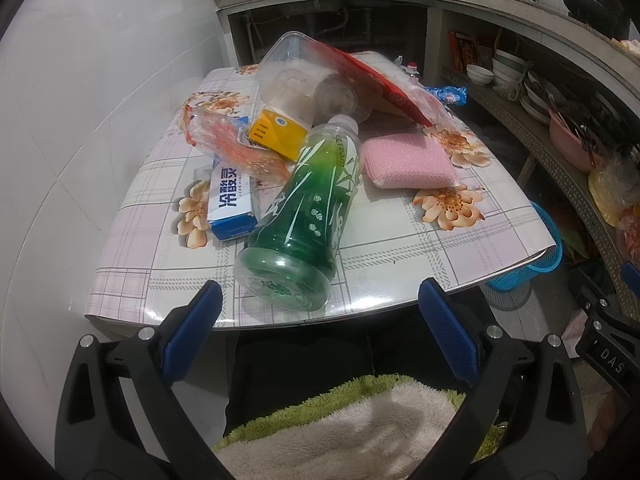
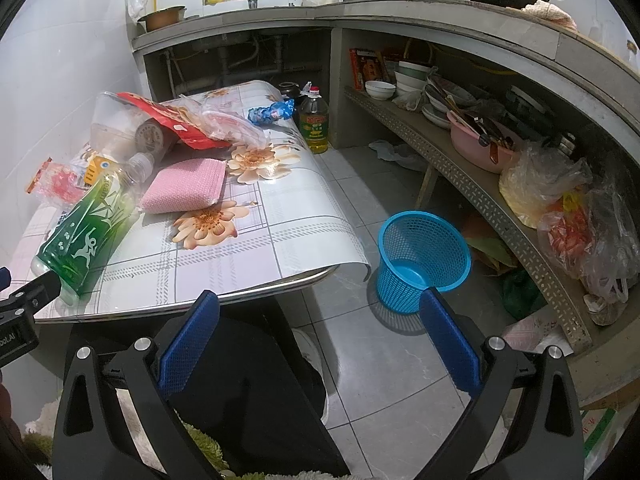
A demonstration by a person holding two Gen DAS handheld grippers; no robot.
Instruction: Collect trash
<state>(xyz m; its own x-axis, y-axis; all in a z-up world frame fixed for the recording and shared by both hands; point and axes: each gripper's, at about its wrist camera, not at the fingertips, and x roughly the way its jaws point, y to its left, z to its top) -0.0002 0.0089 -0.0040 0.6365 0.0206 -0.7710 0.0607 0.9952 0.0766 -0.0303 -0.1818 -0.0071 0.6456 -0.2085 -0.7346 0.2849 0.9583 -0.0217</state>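
Now | green bottle reads "scream" | both hand-held grippers wide, empty

A table covered with a flowery cloth

A green bottle, a pink sponge, a blue and white box, a yellow box and wrappers are laid on it. A blue basket is set on the floor beside it.

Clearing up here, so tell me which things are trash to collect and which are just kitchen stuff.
Job: green bottle, blue box, yellow box, clear container, blue basket.
Lying about: pink sponge, oil bottle, pink basin.
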